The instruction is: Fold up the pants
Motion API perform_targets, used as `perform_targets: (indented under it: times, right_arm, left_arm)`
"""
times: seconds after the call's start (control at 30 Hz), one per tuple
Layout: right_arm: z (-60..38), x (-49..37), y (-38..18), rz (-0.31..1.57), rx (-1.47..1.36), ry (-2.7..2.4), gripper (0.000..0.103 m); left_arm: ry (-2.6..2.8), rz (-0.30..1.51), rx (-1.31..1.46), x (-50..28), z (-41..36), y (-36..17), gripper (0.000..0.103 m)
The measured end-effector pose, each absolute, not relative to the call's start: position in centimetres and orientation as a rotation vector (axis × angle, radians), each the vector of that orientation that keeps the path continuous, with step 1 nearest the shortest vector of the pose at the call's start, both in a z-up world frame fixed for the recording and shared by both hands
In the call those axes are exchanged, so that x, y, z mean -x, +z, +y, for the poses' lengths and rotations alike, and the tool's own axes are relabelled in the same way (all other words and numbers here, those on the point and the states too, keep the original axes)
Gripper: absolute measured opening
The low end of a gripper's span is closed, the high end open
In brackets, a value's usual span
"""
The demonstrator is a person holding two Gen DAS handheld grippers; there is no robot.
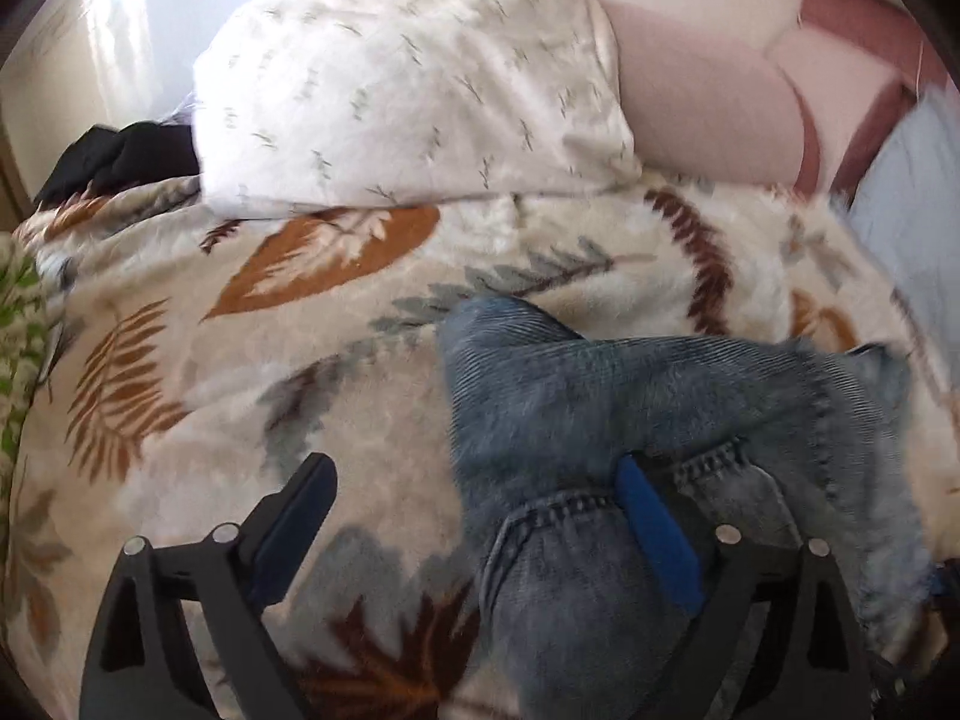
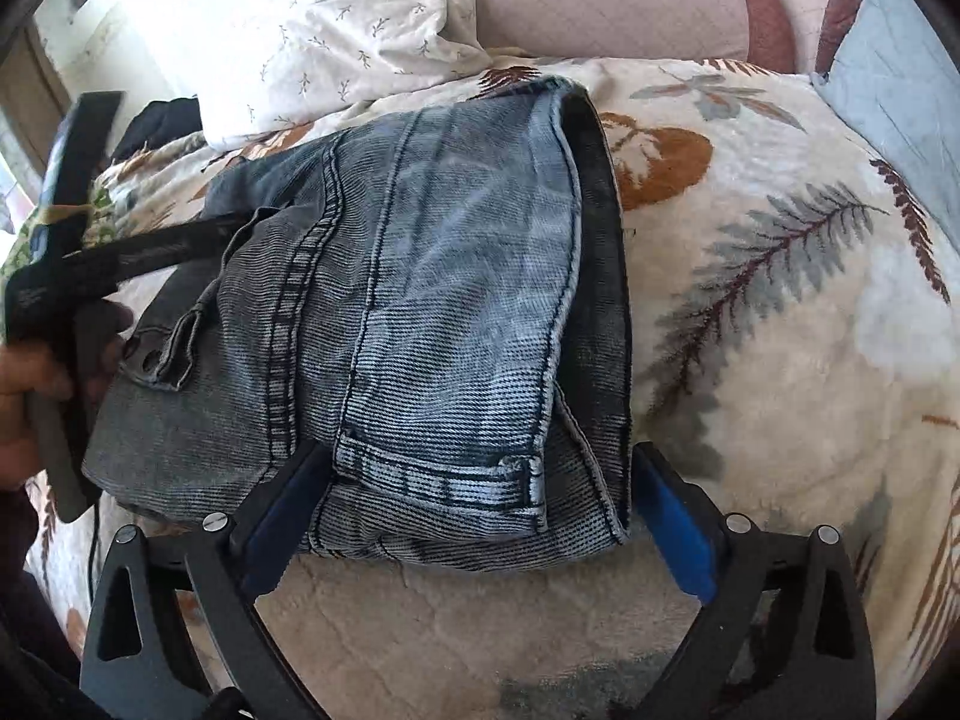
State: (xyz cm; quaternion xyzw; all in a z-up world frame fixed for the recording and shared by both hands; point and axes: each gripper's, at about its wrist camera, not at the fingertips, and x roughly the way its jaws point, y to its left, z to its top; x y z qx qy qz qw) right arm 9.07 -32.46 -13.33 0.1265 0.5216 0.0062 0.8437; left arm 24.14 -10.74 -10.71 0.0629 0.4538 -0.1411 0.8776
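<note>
Faded blue jeans (image 2: 432, 300) lie folded into a thick bundle on a leaf-patterned blanket (image 2: 780, 312). My right gripper (image 2: 480, 474) is open and straddles the hem end of the bundle; its blue pads (image 2: 678, 528) stand on either side without pressing. In the left wrist view the jeans (image 1: 660, 420) fill the lower right. My left gripper (image 1: 474, 486) is open, with one finger over the blanket and the blue-padded finger (image 1: 654, 534) over the denim near a seam. In the right wrist view the left gripper (image 2: 90, 264), held by a person's hand (image 2: 24, 396), sits at the bundle's left edge.
A white pillow with small sprigs (image 1: 408, 78) lies at the head of the bed beside a pink cushion (image 1: 702, 108). A black cloth (image 1: 120, 156) sits at the far left. Light blue fabric (image 1: 912, 210) borders the right side. A green-leafed cloth (image 1: 18, 324) shows at the left edge.
</note>
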Motion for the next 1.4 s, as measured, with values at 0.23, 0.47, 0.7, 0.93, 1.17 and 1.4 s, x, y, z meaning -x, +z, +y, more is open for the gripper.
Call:
perform_targets:
  times: [0.23,0.47,0.7,0.93,1.17,1.4]
  right_arm:
    - [-32.8,-7.1,-6.8,0.907,-0.243,0.042,0.087]
    - [-30.0,-8.6,-7.5,0.935,-0.217,0.130,0.035]
    - [-30.3,-9.5,-11.2,1.054,-0.256,0.143,0.024]
    - [-30.0,-10.0,-12.3,1.070,-0.232,0.156,0.025]
    - [-30.8,-8.4,-9.2,1.019,-0.300,0.153,0.041]
    - [-32.3,-4.6,-4.1,0.831,-0.386,0.130,0.057]
  left_arm:
    - [-0.341,0.744,-0.255,-15.5,-9.0,-6.0,0.093]
    - [-0.396,0.763,-0.312,-11.1,-10.7,-8.0,0.074]
    - [-0.462,0.863,-0.259,-11.7,-10.7,-11.3,0.057]
    - [-0.445,0.897,-0.221,-12.0,-10.6,-12.7,0.062]
    - [-0.389,0.821,-0.196,-9.4,-8.5,-9.5,0.074]
    - [-0.264,0.724,-0.228,-5.6,-6.1,-5.1,0.091]
